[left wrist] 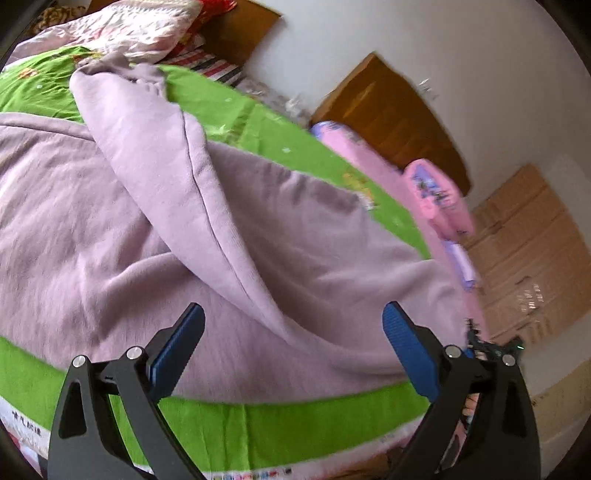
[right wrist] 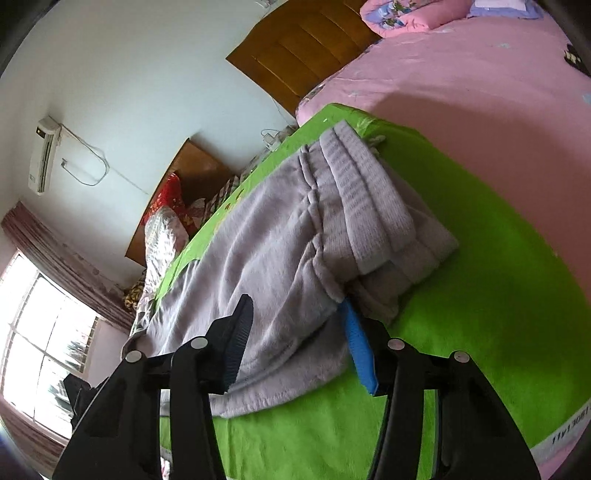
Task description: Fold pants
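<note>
Lilac fleece pants lie spread on a green sheet. In the left wrist view one leg is laid diagonally over the rest. My left gripper hovers just above the pants near the front edge, jaws wide open, nothing between the blue pads. In the right wrist view the pants stretch away, with the ribbed waistband doubled over at the right. My right gripper stands open astride the near edge of the cloth. Its blue pad has its tip against the fold under the waistband.
A pink bedspread and pink pillows lie beyond the green sheet. Wooden headboards stand against the white wall. Cardboard boxes stand at the right, a folded quilt at the back left, a window at the left.
</note>
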Demonstrator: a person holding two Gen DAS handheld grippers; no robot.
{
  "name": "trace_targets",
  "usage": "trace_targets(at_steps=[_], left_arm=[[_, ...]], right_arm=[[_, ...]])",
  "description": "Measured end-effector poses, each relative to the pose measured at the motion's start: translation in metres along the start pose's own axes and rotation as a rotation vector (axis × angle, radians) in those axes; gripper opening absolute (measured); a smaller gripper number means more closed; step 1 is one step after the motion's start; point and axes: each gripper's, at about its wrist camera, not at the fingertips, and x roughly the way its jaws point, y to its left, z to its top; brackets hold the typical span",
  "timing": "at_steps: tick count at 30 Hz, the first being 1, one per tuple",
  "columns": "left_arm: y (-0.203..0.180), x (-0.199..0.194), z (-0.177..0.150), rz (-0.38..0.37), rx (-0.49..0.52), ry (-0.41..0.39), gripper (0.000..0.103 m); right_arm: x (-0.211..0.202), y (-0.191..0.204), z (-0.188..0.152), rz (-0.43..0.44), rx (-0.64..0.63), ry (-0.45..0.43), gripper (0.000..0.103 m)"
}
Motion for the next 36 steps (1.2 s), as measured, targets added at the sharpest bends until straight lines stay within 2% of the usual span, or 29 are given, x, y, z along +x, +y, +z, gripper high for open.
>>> trace_targets(at_steps=[1, 2, 3, 4, 5, 6, 8, 11, 13, 14, 15, 18, 21, 25, 27, 29, 32, 36], left_arm=[[0.000, 0.010, 0.005, 0.021, -0.014, 0.028, 0.092], [0.003, 0.018, 0.008, 0.042, -0.021, 0.053, 0.076], [0.005, 0.026, 0.010, 0.074, -0.024, 0.078, 0.062], [0.008, 0.032, 0.013, 0.124, -0.023, 0.078, 0.032], [0.009, 0.033, 0.017, 0.145, -0.004, 0.067, 0.014], [0.009, 0.032, 0.020, 0.133, 0.008, 0.054, 0.010], [0.000, 0.012, 0.024, 0.060, 0.073, -0.067, 0.008], [-0.010, -0.024, 0.020, -0.010, 0.127, -0.268, 0.008], [-0.005, -0.034, 0.009, -0.021, 0.104, -0.315, 0.008], [0.001, -0.031, 0.003, -0.012, 0.086, -0.303, 0.009], [0.009, -0.020, -0.005, 0.011, 0.081, -0.259, 0.009], [0.023, 0.007, -0.025, 0.082, 0.070, -0.162, 0.010], [0.023, 0.011, -0.028, 0.107, 0.105, -0.166, 0.012], [0.011, -0.006, -0.021, 0.123, 0.152, -0.214, 0.012], [0.009, -0.002, -0.022, 0.150, 0.161, -0.193, 0.012], [0.019, 0.010, -0.026, 0.158, 0.138, -0.146, 0.013], [0.019, 0.013, -0.030, 0.155, 0.153, -0.144, 0.014], [0.016, 0.012, -0.029, 0.169, 0.187, -0.122, 0.016]], right_arm=[[0.001, 0.000, 0.001, -0.010, -0.002, 0.000, 0.046], [0.004, 0.000, 0.002, -0.025, 0.001, 0.001, 0.044], [0.003, -0.003, 0.002, -0.036, 0.001, -0.001, 0.035], [0.003, -0.003, 0.002, -0.063, -0.006, -0.006, 0.026], [0.001, -0.003, 0.003, -0.078, -0.016, -0.013, 0.025], [0.000, -0.001, 0.005, -0.079, -0.034, -0.019, 0.022], [-0.005, 0.012, 0.010, -0.089, -0.100, -0.038, 0.019], [-0.017, 0.035, 0.021, -0.072, -0.195, -0.100, 0.017], [-0.028, 0.043, 0.023, -0.042, -0.246, -0.153, 0.017], [-0.030, 0.042, 0.021, -0.036, -0.257, -0.162, 0.017], [-0.029, 0.034, 0.016, -0.047, -0.242, -0.144, 0.017], [-0.008, -0.003, -0.003, -0.097, -0.129, -0.031, 0.015], [-0.008, -0.018, -0.012, -0.066, -0.082, -0.042, 0.013], [-0.020, 0.002, -0.004, -0.066, -0.137, -0.093, 0.013], [-0.024, 0.003, -0.007, -0.063, -0.131, -0.101, 0.013], [-0.014, -0.009, -0.013, -0.098, -0.117, -0.073, 0.013], [-0.010, -0.024, -0.016, -0.086, -0.080, -0.067, 0.013], [-0.011, -0.016, -0.012, -0.112, -0.080, -0.067, 0.013]])
